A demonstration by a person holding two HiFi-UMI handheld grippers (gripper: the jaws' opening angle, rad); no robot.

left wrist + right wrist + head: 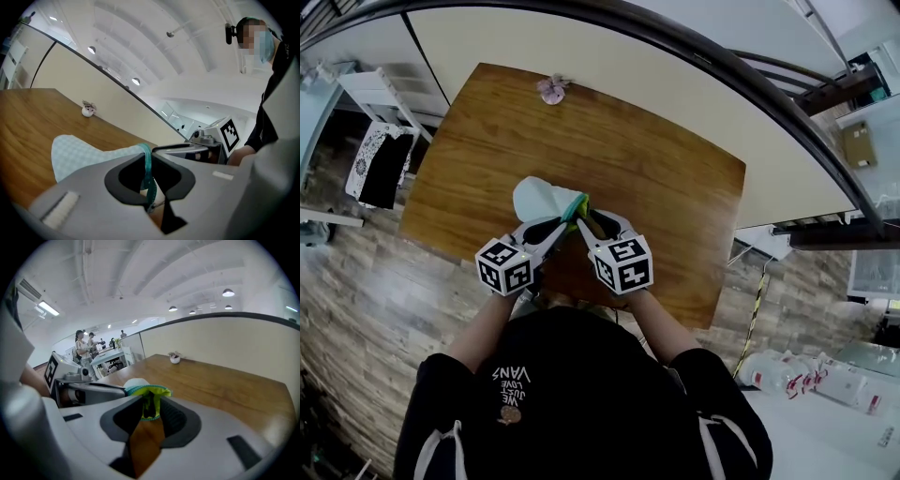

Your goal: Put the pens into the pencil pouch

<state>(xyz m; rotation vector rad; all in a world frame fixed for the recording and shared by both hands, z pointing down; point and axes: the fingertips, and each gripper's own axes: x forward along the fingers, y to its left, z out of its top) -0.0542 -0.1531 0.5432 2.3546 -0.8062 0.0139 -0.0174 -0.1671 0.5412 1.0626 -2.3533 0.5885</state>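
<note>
– Head view first: where's the pencil pouch [542, 199]?
– On the wooden worktop [675, 187], near the person's edge. Its pale checked body points away, and its mouth faces the two grippers, which meet there close side by side.
– Left gripper [146, 161]?
– In the left gripper view its fingers are clenched on the teal zip edge [149, 187], which runs straight down between them.
– And the right gripper [152, 401]?
– The right gripper view shows the pouch's yellow-green lip [157, 391] hanging between the fingers, but they look slack, with bare wood showing in the gap below.
– Any pens?
– There's something dark inside that lip. Whether it's a pen I cannot tell.
– Anything else on the worktop?
– A small pale trinket [551, 89] at the far edge, well apart from the pouch.
</note>
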